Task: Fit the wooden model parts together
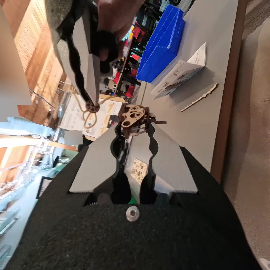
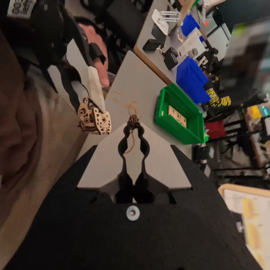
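Observation:
My left gripper (image 1: 134, 125) is shut on a wooden model assembly (image 1: 133, 119) of pale and dark laser-cut plates, held in the air above the grey table. It also shows in the right wrist view (image 2: 95, 118), at the left gripper's tips. My right gripper (image 2: 133, 123) is shut on a small dark wooden wheel (image 2: 133, 119) with rubber bands (image 2: 131, 146) hanging from it. In the left wrist view the wheel (image 1: 92, 108) is up and left of the assembly, a short gap apart.
On the grey table (image 1: 190, 124) lie a blue bin (image 1: 160, 48), an instruction booklet (image 1: 179, 76), a pale wooden strip (image 1: 200, 97) and a part sheet (image 1: 138, 170). A green bin (image 2: 179, 116) holds a wooden sheet. A second blue bin (image 2: 191, 81) stands beyond it.

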Action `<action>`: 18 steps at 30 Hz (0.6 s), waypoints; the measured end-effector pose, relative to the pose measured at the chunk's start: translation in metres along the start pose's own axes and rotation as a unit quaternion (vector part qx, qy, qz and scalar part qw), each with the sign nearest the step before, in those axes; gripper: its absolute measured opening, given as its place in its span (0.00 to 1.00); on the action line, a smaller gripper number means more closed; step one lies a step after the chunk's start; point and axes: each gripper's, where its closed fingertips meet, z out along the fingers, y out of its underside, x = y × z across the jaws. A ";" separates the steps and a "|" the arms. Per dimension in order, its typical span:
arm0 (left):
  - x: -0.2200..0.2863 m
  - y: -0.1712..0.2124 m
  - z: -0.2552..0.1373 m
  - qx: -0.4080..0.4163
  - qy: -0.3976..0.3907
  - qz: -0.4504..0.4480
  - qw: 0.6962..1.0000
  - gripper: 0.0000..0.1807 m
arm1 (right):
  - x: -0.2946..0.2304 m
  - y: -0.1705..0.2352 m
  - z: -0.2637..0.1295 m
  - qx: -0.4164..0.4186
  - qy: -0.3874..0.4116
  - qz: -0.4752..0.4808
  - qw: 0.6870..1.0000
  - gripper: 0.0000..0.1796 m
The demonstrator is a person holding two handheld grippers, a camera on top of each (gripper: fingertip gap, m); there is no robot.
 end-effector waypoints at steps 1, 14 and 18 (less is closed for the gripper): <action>-0.004 -0.004 0.000 0.003 -0.005 0.013 1.000 0.19 | -0.001 -0.007 0.000 -0.006 -0.010 -0.032 0.999 0.05; -0.075 -0.045 -0.017 0.052 -0.068 0.080 0.993 0.19 | 0.001 -0.060 -0.021 -0.060 -0.034 -0.212 0.975 0.06; -0.090 -0.060 -0.029 0.060 -0.089 0.107 0.989 0.19 | 0.001 -0.081 -0.037 -0.060 -0.026 -0.237 0.969 0.06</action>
